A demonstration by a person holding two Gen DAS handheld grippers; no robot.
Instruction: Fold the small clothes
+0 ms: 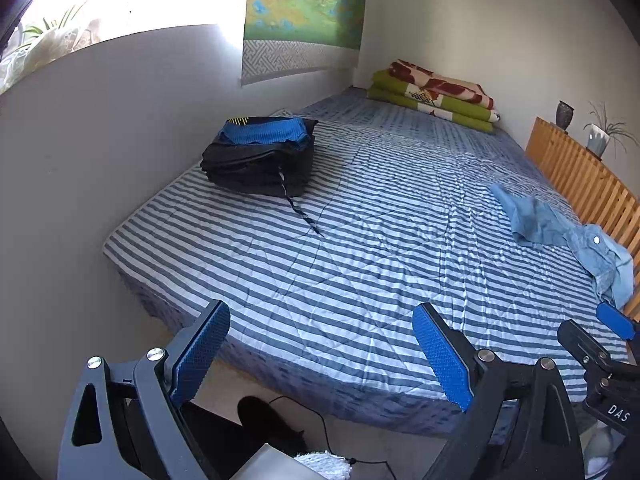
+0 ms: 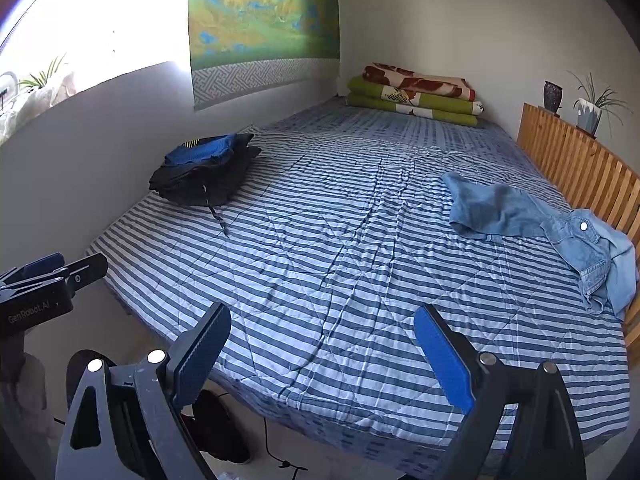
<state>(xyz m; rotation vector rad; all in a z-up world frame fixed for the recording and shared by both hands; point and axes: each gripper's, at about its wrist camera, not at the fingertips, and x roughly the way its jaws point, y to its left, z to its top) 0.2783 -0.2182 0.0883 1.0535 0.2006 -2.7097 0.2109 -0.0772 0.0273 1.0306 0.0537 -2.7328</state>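
Left wrist view.
- My left tool [image 1: 320,354]: jaws spread wide, nothing between the blue pads, held above the near edge of the bed [image 1: 360,240].
- Folded stack [image 1: 260,156]: dark garments squared up, a blue knit piece on top, near the wall on the far left of the striped cover. A drawstring trails out of the pile toward me. I count these as done.
- Denim garment [image 1: 560,232]: crumpled and unfolded, lying at the right side of the bed just beside the wooden slatted rail [image 1: 580,176]. This is what remains.
- My right tool [image 1: 600,344]: only one side of it shows at the right edge, near the denim but apart from it.
- Folded blankets [image 1: 436,94] at the far corner; I take them for bedding, not my work.

Right wrist view.
- My right tool [image 2: 322,356]: jaws standing wide apart, empty, above the near part of the bed.
- Denim garment [image 2: 540,224]: well ahead and to the right, one part stretched toward the middle, the buttoned part bunched against the rail. Untouched by either tool.
- Folded stack [image 2: 204,168]: far left, well apart from the denim.
- Bare striped cover between the two: room to spread the piece flat.

Standing, as I judge it: most items folded; one denim piece left to fetch, flatten, fold and stack.
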